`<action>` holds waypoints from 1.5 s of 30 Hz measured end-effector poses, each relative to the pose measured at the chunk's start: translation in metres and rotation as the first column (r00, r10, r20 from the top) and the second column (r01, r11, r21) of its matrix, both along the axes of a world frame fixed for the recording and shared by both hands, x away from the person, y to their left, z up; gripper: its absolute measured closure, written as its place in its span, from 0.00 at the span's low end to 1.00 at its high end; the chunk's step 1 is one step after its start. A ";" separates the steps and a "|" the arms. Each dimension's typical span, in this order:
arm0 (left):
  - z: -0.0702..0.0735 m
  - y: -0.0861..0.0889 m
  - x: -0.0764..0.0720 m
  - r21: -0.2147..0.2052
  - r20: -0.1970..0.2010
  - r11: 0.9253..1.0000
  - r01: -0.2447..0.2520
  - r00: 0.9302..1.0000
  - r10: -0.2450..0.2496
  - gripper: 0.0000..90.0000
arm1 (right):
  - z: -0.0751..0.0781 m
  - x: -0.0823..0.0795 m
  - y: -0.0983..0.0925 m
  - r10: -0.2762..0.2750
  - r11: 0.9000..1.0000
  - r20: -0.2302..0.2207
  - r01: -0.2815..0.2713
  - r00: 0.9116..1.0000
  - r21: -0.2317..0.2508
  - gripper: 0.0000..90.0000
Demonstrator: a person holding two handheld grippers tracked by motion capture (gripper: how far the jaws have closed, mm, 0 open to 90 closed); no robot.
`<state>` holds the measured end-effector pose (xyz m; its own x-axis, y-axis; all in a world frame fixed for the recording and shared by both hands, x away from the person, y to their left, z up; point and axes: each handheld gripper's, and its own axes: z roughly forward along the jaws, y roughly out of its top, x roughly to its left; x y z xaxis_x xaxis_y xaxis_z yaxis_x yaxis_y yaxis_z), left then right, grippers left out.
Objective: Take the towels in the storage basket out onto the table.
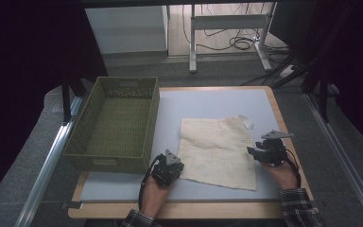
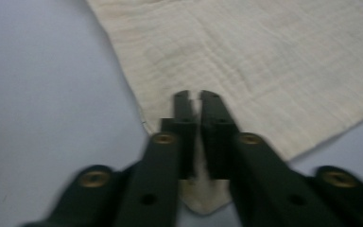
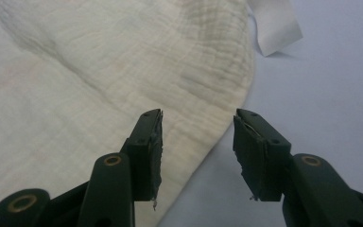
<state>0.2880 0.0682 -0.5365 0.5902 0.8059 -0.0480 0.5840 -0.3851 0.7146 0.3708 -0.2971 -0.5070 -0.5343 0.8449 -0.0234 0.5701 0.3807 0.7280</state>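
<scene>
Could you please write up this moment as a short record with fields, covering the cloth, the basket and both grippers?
Surface: pale grey mat on a wood-edged table
Cloth: cream cloth lying flat on the mat, a white tag at its far right corner
Basket: green woven basket, empty, left of the cloth
Left gripper: jaws shut on the cloth's near left corner
Right gripper: jaws open, straddling the cloth's right edge, not pinching it
Hands: one on each gripper, coming in from the near edge
</scene>
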 end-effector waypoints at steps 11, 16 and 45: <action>0.017 0.015 -0.018 -0.064 -0.008 0.998 0.008 1.000 -0.008 0.77 | -0.002 0.004 -0.004 -0.010 1.000 -0.011 0.010 1.000 0.018 0.59; 0.026 0.006 0.006 -0.075 0.041 0.997 -0.021 0.999 0.024 0.60 | -0.001 0.018 -0.003 -0.027 0.999 -0.016 0.027 1.000 0.035 0.62; -0.004 -0.022 0.085 -0.002 0.050 0.995 -0.097 0.994 0.097 0.50 | 0.040 0.084 0.041 -0.083 0.992 0.183 0.098 0.980 -0.073 0.80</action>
<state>0.3729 0.0463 -0.5407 0.5109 0.8594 -0.0200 0.5822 -0.3288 0.7436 0.4546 -0.2563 -0.4667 -0.4368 0.8808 -0.1826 0.4682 0.3959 0.7900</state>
